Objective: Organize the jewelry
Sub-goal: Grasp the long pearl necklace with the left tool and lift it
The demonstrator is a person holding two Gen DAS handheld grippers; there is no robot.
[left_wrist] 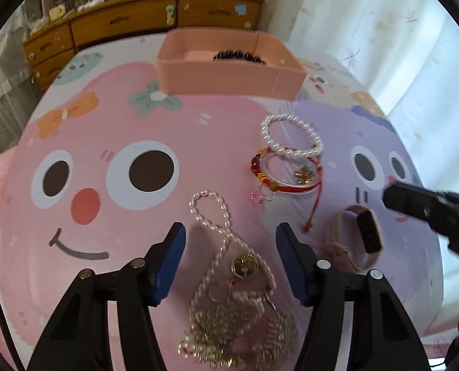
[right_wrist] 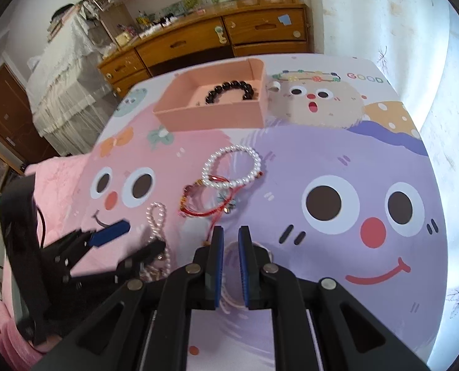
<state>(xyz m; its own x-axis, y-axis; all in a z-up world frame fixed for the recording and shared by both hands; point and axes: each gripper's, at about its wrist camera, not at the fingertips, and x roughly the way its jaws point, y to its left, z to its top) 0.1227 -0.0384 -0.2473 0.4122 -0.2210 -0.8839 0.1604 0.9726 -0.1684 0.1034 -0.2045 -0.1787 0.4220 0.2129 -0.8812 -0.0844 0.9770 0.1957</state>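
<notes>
We see the pearl necklace (left_wrist: 226, 281) heaped between our wide-open left gripper (left_wrist: 231, 235), near the table's front edge. The right gripper (right_wrist: 231, 241), nearly closed, straddles the pink band (left_wrist: 358, 235). Only its view reveals "GOOD" (right_wrist: 365, 78) behind the pink box (right_wrist: 211, 117).

Left wrist view: low and close above the surface (left_wrist: 112, 117), facing the pink box (left_wrist: 229, 74). Right wrist view: higher, further right, same heading. Shared: box, white pearl bracelet (right_wrist: 231, 167), dresser (right_wrist: 198, 43).

Glossy pearl bracelet (left_wrist: 291, 136), matt pink box (left_wrist: 229, 74), varnished wooden dresser (left_wrist: 143, 21)
</notes>
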